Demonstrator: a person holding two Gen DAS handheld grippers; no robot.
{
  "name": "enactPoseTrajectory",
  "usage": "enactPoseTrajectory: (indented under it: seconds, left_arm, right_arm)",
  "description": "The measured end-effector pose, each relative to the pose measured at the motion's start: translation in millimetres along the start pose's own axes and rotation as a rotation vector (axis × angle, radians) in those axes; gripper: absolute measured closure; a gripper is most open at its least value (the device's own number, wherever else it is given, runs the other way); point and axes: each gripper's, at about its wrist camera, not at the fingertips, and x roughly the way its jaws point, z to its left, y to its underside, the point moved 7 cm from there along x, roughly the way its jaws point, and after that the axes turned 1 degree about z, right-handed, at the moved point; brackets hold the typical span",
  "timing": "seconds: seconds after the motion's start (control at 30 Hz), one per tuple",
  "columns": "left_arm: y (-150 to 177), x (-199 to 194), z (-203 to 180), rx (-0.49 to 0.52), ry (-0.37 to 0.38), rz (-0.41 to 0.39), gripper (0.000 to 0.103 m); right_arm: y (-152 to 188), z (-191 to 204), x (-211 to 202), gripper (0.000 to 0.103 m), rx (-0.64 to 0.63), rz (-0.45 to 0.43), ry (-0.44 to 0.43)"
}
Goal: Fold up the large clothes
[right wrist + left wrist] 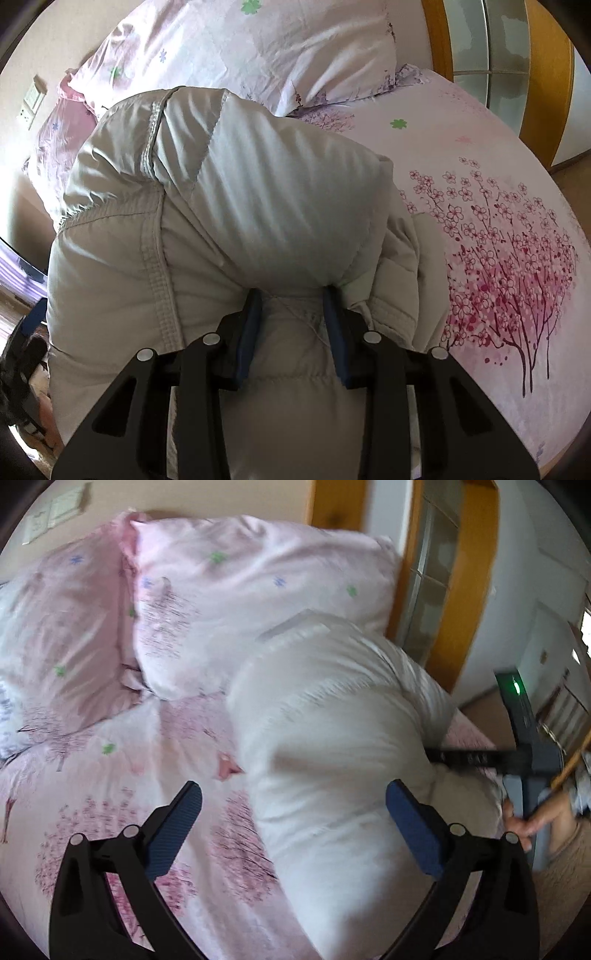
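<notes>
Right wrist view: a bed (pixel 461 122) fills most of the picture, covered by a pale pink sheet printed with a blossoming tree (pixel 513 258) and small green clovers. At its head lie two pink pillows (pixel 280 48), the nearer one large and creased. Behind the bed stands a wooden door frame (pixel 439 40) with frosted glass panes.

On the sheet, heaped in the middle, lies a pale grey-beige puffer jacket (pixel 207 184), bulky and quilted, with stitched seams running across its top. Part of it is doubled over into a rounded bulge that rises above the lower layer. The right gripper (pixel 293 306) points down into the jacket, and its blue pads (pixel 249 336) are drawn in against a fold of the padded fabric, so the jaws are clamped on the jacket.

In the left wrist view, which is blurred, the same jacket (pixel 332 738) shows as a long pale mound lying across the sheet, its far end reaching the large pillow (pixel 258 590). The left gripper (pixel 293 801) hovers above it with its jaws spread wide; the right-hand blue pad (pixel 410 827) is close against the jacket's side, the other pad over the bare sheet, nothing clasped between them. At the right edge a person's hand (pixel 532 819) holds the other tool's grey handle.
</notes>
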Motion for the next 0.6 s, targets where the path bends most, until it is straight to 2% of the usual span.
enactPoseTrajectory:
  seconds: [0.07, 0.13, 0.2, 0.27, 0.33, 0.47, 0.6]
  left_arm:
    - [-8.5, -7.0, 8.8, -0.009, -0.013, -0.037, 0.004]
    - [-12.7, -5.3, 15.6, 0.007, -0.059, -0.04, 0.004]
    - [-11.5, 3.5, 21.2, 0.005, -0.081, -0.012, 0.004]
    - [-6.5, 15.8, 26.5, -0.025, -0.061, 0.032, 0.004]
    - [-2.4, 24.9, 30.5, -0.065, -0.01, 0.062, 0.004]
    - [-0.9, 41.2, 39.3, -0.18, 0.152, 0.11, 0.003]
    - [0.1, 50.9, 41.4, -0.229, 0.246, 0.135, 0.003]
  right_arm:
    - [1.1, -1.9, -1.5, 0.069, 0.01, -0.003, -0.016]
    - [1.9, -2.5, -2.9, 0.069, 0.013, -0.007, -0.023]
    - [2.7, -2.9, -4.0, 0.069, 0.014, -0.012, -0.023]
    - [5.6, -4.4, -6.3, 0.069, 0.013, -0.016, -0.025]
    - [10.8, -9.0, -9.6, 0.069, 0.027, -0.018, -0.036]
    - [20.0, -17.2, -12.5, 0.069, 0.054, -0.03, -0.06]
    - [27.8, -22.9, -16.3, 0.069, 0.071, -0.036, -0.062]
